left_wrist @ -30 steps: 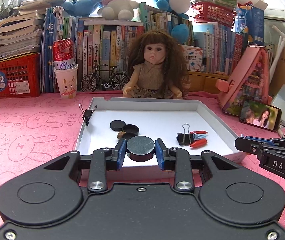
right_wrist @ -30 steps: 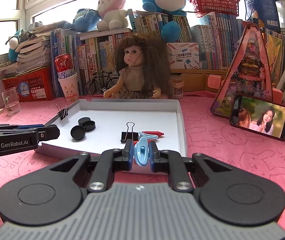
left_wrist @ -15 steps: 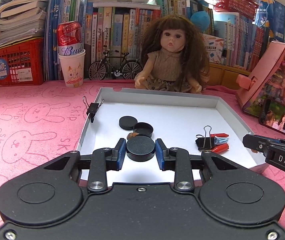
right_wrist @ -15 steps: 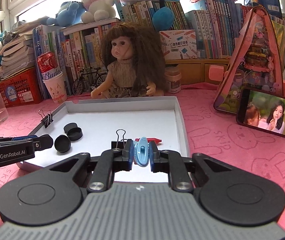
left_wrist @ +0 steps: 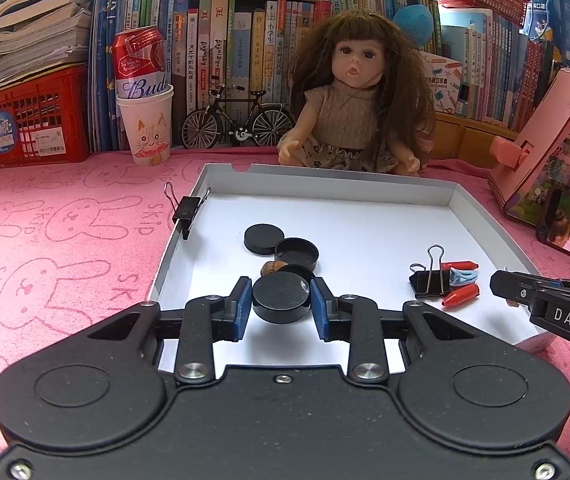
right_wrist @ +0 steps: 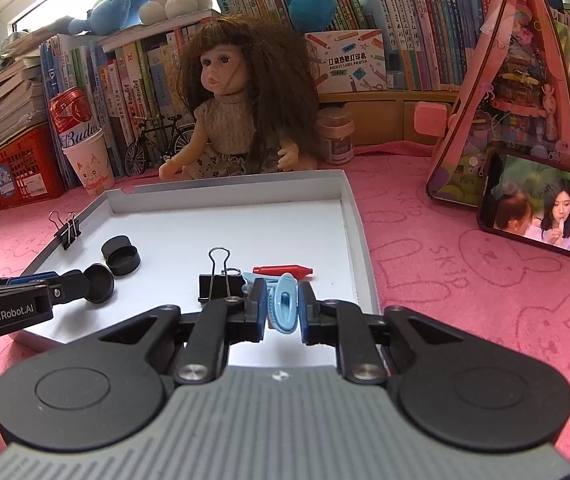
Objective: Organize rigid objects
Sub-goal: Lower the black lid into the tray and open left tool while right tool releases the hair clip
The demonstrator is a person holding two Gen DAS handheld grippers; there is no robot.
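Observation:
My left gripper (left_wrist: 282,300) is shut on a round black cap (left_wrist: 281,297), held over the front left of the white tray (left_wrist: 325,190). Two more black caps (left_wrist: 281,245) and a brown nut (left_wrist: 270,268) lie just beyond it. My right gripper (right_wrist: 283,306) is shut on a light blue clip (right_wrist: 284,309) over the tray's front right (right_wrist: 349,200). Just past it lie a black binder clip (right_wrist: 221,286), another blue clip and a red clip (right_wrist: 283,270). From the right wrist view the left gripper (right_wrist: 97,278) shows at the left with its cap.
Another binder clip (left_wrist: 187,210) is pinned on the tray's left wall. Behind the tray sit a doll (left_wrist: 355,108), a toy bicycle (left_wrist: 239,120), a paper cup with a can (left_wrist: 145,120) and books. A pink toy house (right_wrist: 513,100) and a phone (right_wrist: 545,212) stand at the right.
Both grippers have moved forward and lower over the tray, each keeping its hold. The tray's contents now appear closer to the fingertips.

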